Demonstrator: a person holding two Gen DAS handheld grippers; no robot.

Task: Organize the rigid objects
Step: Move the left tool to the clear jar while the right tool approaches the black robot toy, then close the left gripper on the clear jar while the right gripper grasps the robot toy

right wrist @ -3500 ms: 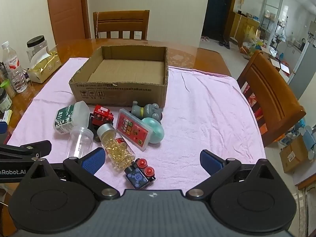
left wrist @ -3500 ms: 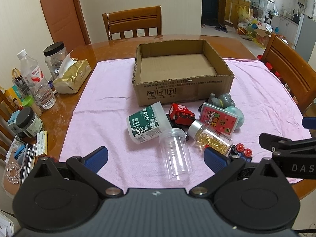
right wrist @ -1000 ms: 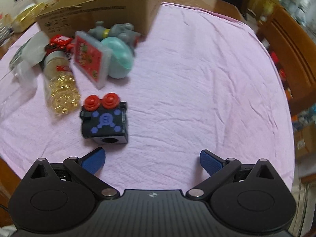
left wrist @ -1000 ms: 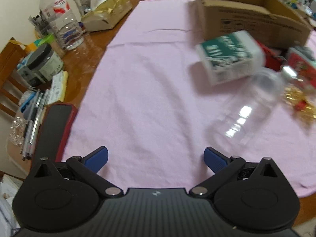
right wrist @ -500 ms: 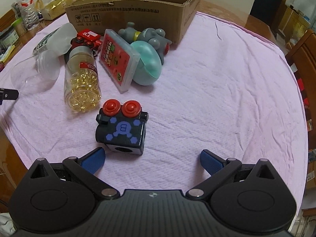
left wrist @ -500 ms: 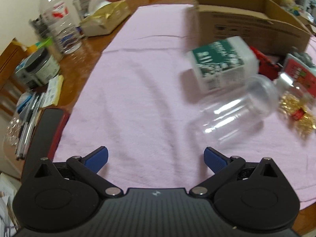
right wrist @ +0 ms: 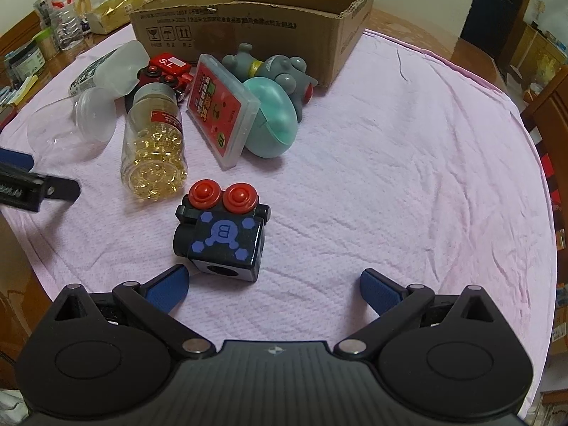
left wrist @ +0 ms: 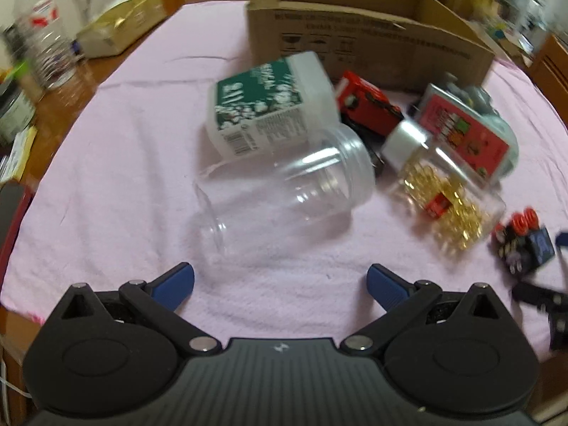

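I am holding my left gripper (left wrist: 280, 280) with fingers spread, facing the clear jar (left wrist: 284, 191) lying on its side on the pink cloth (left wrist: 135, 135); my right gripper (right wrist: 271, 284) is hovering spread too (nothing pinched) just before the black toy block (right wrist: 222, 238) near the table's front edge; the cardboard box (right wrist: 248, 10) is standing behind the pile.
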